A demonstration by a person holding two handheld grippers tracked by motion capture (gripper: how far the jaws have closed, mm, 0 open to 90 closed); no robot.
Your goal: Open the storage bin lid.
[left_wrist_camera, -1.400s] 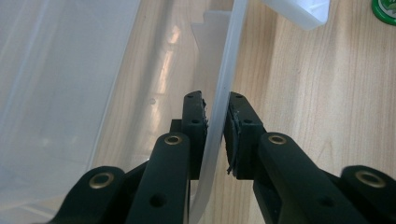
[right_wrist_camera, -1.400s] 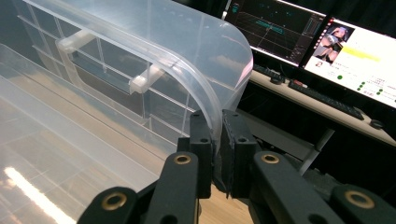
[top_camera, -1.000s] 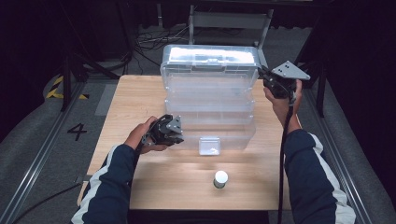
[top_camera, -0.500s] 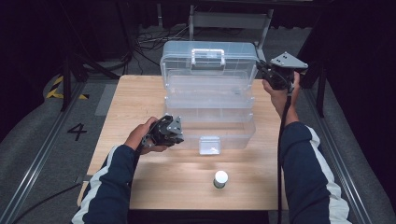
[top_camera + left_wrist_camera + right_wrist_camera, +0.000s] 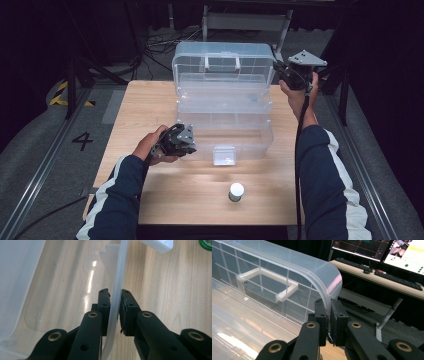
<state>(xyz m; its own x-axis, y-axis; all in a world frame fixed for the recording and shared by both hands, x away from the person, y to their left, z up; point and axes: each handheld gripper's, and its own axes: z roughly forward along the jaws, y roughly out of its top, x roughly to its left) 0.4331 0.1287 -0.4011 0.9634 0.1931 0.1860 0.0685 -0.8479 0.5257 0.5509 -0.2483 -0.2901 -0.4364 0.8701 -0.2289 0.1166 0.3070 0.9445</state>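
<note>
A clear plastic storage box [image 5: 225, 132] stands on the wooden table [image 5: 145, 105]. Its lid [image 5: 222, 62], with a white handle [image 5: 222, 62], is swung up nearly upright at the back. My left gripper [image 5: 186, 142] is at the box's front left corner, shut on the thin clear wall [image 5: 120, 270], which runs between the pads of this gripper [image 5: 115, 297]. My right gripper [image 5: 280, 67] is raised at the lid's right end. In the right gripper view this gripper [image 5: 329, 307] is shut on the curved edge of the lid [image 5: 287, 267], near the handle [image 5: 267, 277].
A small clear container [image 5: 224, 155] sits against the box front. A little bottle with a white cap [image 5: 236, 191] stands near the table's front edge. A green cap [image 5: 206, 243] lies on the wood. Monitors and keyboards [image 5: 397, 272] are behind the lid.
The lid has swung from lying nearly flat to almost upright, showing its handle. My right gripper went up and back with its edge. The left gripper stayed put.
</note>
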